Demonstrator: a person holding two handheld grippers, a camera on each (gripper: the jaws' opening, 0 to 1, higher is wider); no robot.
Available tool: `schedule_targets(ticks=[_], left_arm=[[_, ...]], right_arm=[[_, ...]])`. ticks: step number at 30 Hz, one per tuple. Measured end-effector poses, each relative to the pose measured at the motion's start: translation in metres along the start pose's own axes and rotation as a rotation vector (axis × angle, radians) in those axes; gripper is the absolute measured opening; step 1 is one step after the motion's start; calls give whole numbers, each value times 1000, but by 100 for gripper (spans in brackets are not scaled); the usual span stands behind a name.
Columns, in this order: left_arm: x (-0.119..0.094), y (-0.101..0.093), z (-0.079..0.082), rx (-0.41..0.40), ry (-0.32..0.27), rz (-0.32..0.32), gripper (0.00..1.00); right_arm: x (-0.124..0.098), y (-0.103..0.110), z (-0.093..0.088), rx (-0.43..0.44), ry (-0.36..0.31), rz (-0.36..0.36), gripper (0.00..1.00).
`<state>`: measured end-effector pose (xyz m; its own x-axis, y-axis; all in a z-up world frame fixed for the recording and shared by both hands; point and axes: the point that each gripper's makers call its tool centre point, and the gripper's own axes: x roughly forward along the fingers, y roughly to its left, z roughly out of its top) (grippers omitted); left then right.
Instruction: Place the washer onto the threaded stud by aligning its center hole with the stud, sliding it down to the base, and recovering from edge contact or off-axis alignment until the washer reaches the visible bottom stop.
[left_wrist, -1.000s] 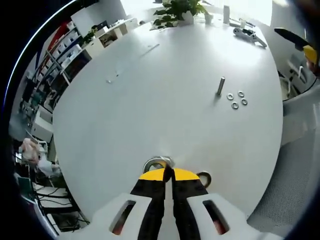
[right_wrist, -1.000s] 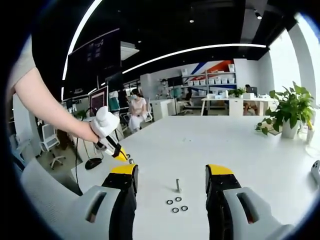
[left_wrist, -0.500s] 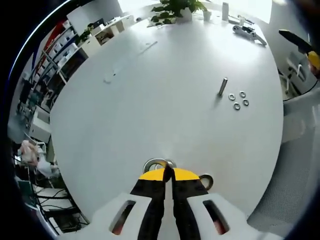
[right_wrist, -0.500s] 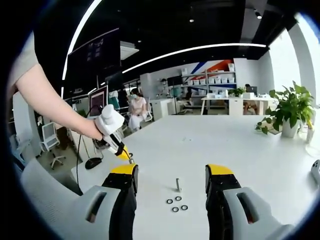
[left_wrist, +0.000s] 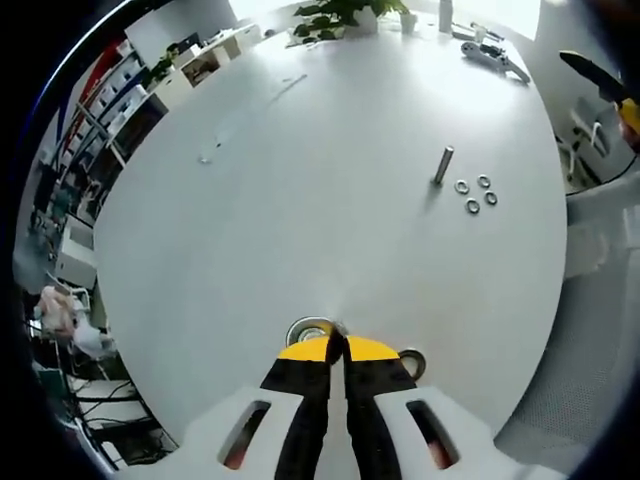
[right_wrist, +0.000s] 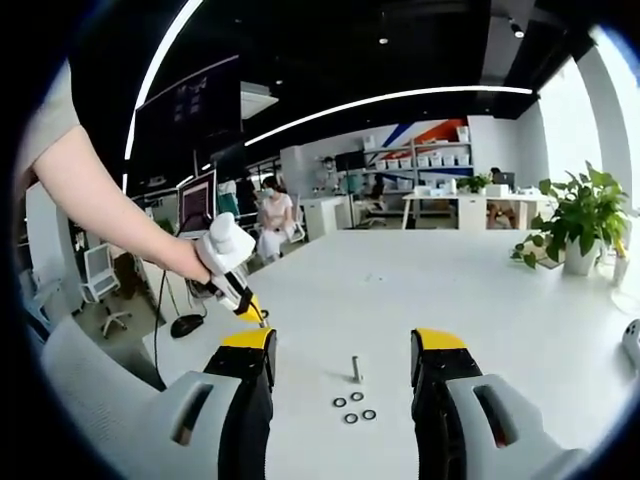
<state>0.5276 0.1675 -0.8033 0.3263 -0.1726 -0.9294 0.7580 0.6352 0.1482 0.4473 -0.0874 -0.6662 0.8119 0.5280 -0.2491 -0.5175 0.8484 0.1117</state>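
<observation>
Left claw (left_wrist: 337, 345) pinches washer (left_wrist: 309, 328) at tabletop (left_wrist: 300, 200) edge | right claw (right_wrist: 342, 352) spread, idle | stud (left_wrist: 442, 165) well apart, 3 washers (left_wrist: 476, 195) beside | risk: your thin pinch slips in transit, or tilted approach catches stud tip

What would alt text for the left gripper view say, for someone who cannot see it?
A yellow-tipped claw, jaws closed, pinches a metal washer just above a white table. Another washer lies beside it; farther off, an upright threaded stud stands next to three washers.

no text can be read anywhere (shelf boxes are too small).
</observation>
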Motion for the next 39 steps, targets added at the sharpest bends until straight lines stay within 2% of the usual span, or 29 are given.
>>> schedule_targets(ticks=[12, 39], left_arm=[[4, 4, -5, -4, 23, 2, 2], [3, 3, -3, -10, 32, 6, 2]], right_arm=[[0, 0, 0, 4, 2, -1, 57], [0, -1, -1, 7, 3, -1, 57]])
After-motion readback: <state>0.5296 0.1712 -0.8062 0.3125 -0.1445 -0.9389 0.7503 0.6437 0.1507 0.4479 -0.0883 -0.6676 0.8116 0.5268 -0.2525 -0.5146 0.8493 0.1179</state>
